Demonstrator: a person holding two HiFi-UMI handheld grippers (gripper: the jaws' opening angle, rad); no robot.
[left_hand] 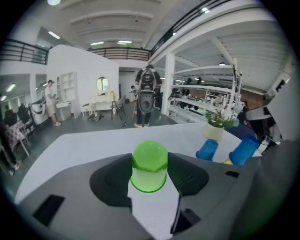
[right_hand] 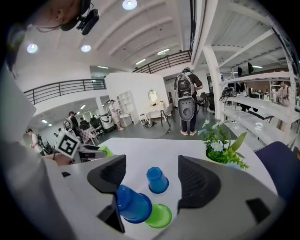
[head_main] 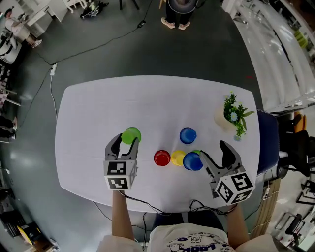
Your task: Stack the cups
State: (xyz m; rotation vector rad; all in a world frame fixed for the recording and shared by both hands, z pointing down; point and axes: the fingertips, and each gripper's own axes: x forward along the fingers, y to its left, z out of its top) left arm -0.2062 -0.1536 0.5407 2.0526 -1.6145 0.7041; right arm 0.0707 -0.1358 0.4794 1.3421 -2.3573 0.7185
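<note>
A green cup point(head_main: 131, 135) stands upside down on the white table point(head_main: 147, 98). My left gripper point(head_main: 126, 140) has it between its jaws, and the pads meet the green cup point(left_hand: 149, 164) on both sides with no gap showing. A red cup point(head_main: 162, 158) and a yellow cup point(head_main: 177, 158) stand side by side at the front centre. One blue cup point(head_main: 188, 135) stands upside down behind them. Another blue cup point(right_hand: 132, 205) lies tilted against a second green cup point(right_hand: 160, 216), just by the left jaw of my right gripper point(right_hand: 151, 177). That gripper's jaws are wide apart and hold nothing.
A potted plant point(head_main: 234, 115) stands at the table's right edge, beyond my right gripper point(head_main: 212, 150). A person point(head_main: 179, 12) stands on the grey floor past the far edge. A dark chair point(head_main: 268, 138) is close to the right side.
</note>
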